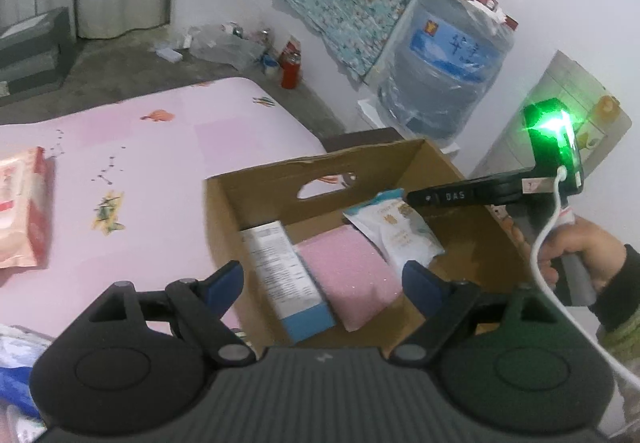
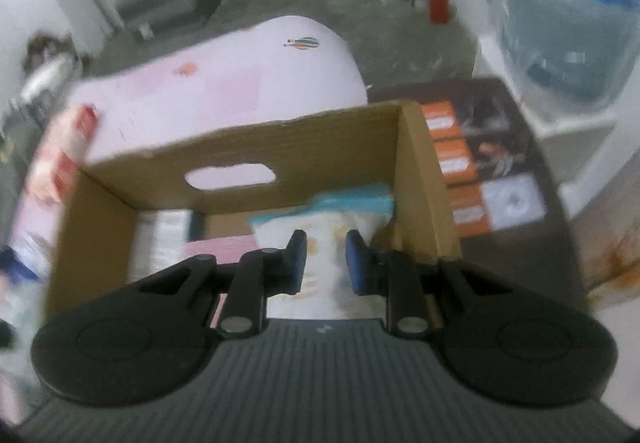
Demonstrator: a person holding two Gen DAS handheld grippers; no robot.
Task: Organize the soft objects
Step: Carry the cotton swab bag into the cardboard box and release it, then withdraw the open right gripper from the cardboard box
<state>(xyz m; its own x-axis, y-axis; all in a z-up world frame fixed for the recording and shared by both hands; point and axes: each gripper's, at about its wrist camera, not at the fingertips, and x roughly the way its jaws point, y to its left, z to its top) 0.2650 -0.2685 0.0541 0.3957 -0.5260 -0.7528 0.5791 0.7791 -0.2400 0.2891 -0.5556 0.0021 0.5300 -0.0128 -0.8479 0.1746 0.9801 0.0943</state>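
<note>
A brown cardboard box (image 1: pixel 256 179) with a handle hole sits on the pink mattress (image 1: pixel 160 147). Inside lie a pink foam pad (image 1: pixel 352 275), a white and blue carton (image 1: pixel 284 275) and a white and teal soft pouch (image 1: pixel 400 231). My left gripper (image 1: pixel 322 283) is open and empty above the box's near edge. My right gripper (image 2: pixel 326 263) is partly open, held over the pouch (image 2: pixel 328 219) inside the box (image 2: pixel 248 147); nothing is clamped. The right gripper's body (image 1: pixel 500 191) shows over the box's right side. A red and pink soft packet (image 1: pixel 24 215) lies on the mattress, left.
A large water jug (image 1: pixel 444 67) stands behind the box by the wall. A red bottle (image 1: pixel 290 67) and clutter sit on the concrete floor beyond the mattress. A dark printed board (image 2: pixel 492 147) lies right of the box. Blue and white packets (image 1: pixel 16 371) lie at lower left.
</note>
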